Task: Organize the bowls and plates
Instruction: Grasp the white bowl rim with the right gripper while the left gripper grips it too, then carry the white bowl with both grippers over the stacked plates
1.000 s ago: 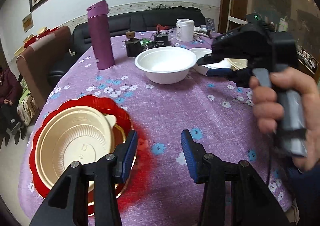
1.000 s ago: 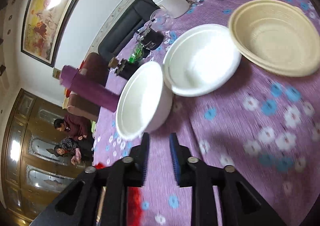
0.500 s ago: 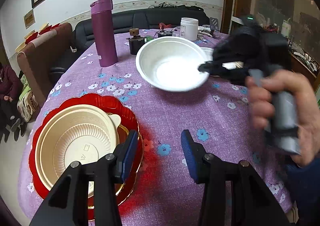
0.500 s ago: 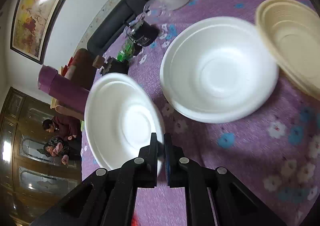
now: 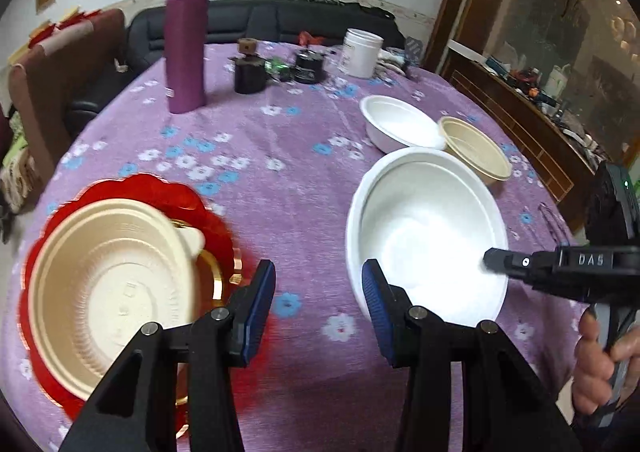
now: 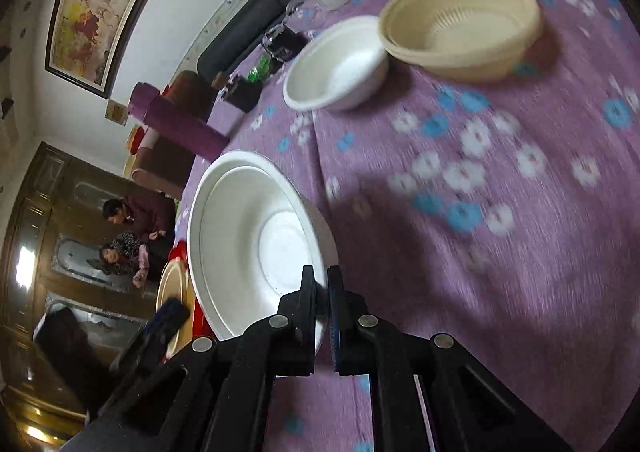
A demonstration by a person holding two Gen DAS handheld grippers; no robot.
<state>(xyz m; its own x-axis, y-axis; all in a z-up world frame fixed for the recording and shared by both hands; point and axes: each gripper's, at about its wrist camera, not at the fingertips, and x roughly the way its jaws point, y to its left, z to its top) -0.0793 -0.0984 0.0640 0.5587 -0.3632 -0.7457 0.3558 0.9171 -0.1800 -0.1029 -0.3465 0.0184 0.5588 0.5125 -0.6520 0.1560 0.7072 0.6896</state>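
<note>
Left wrist view takes in the round table (image 5: 304, 187) under its purple flowered cloth, with a dark sofa (image 5: 280, 21) behind it. On the near left of the table lies a red scalloped plate (image 5: 160, 191) with a cream bowl (image 5: 108, 284) sitting on it. To the right, a large white bowl (image 5: 424, 228) is tilted and held by its rim at the tip of the right hand-held gripper (image 6: 322, 292), whose fingers are clenched on that rim in the right wrist view; a hand (image 5: 604, 364) grips its handle at the frame's right edge. Farther back on the right stand a smaller white bowl (image 5: 400, 127) and a tan ribbed bowl (image 5: 476, 151), touching or nearly so. A tall purple flask (image 5: 186, 41) stands upright toward the far left, with a white jar (image 5: 362, 51) and small dark containers (image 5: 250, 69) near the far edge. The left hand-held gripper (image 5: 318, 304) hangs released between the red plate and the held bowl, nothing between its blue pads.
</note>
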